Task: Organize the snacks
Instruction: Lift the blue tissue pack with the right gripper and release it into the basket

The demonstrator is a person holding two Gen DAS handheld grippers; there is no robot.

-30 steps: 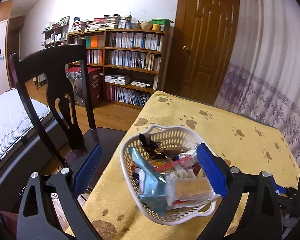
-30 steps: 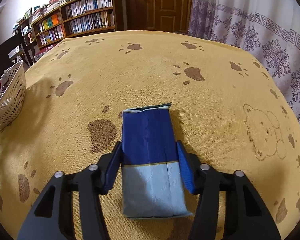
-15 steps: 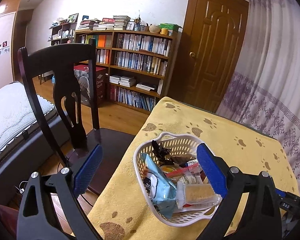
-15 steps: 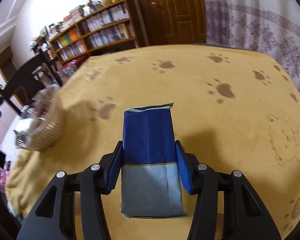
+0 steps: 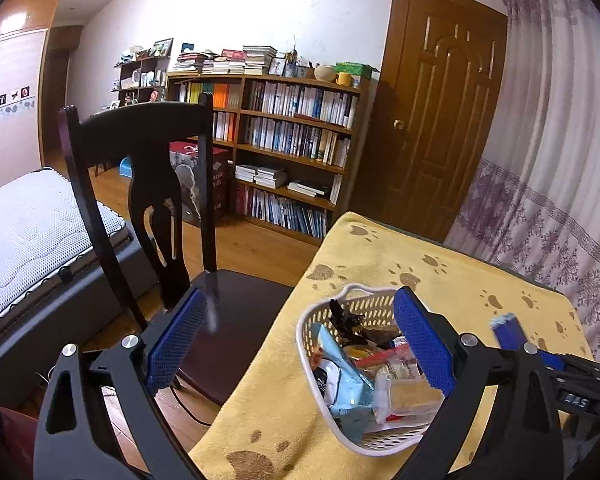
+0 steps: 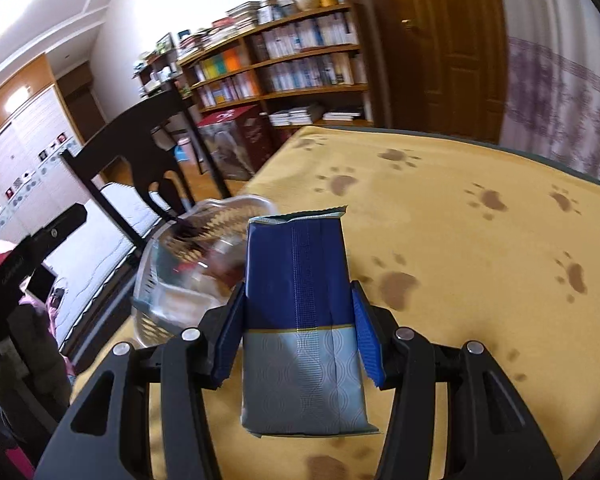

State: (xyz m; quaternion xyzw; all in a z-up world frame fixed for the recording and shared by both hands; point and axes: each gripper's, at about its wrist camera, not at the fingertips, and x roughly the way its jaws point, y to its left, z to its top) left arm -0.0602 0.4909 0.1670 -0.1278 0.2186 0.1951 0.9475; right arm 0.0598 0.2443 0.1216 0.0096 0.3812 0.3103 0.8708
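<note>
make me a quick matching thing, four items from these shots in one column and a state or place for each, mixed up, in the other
Items:
1. blue packet
2. white basket
3. left gripper
4. dark chair

States or places:
a. open, holding nothing
b. beside the table edge
c. clamped in the right gripper
d. full of wrapped snacks

Pairs: 1-c, 2-d, 3-a, 4-b

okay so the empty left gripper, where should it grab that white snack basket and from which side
Probably the bare rim of the white basket on the chair side, coming from above with the left gripper. The rim is thin and exposed there; wrappers crowd the near end.
</note>
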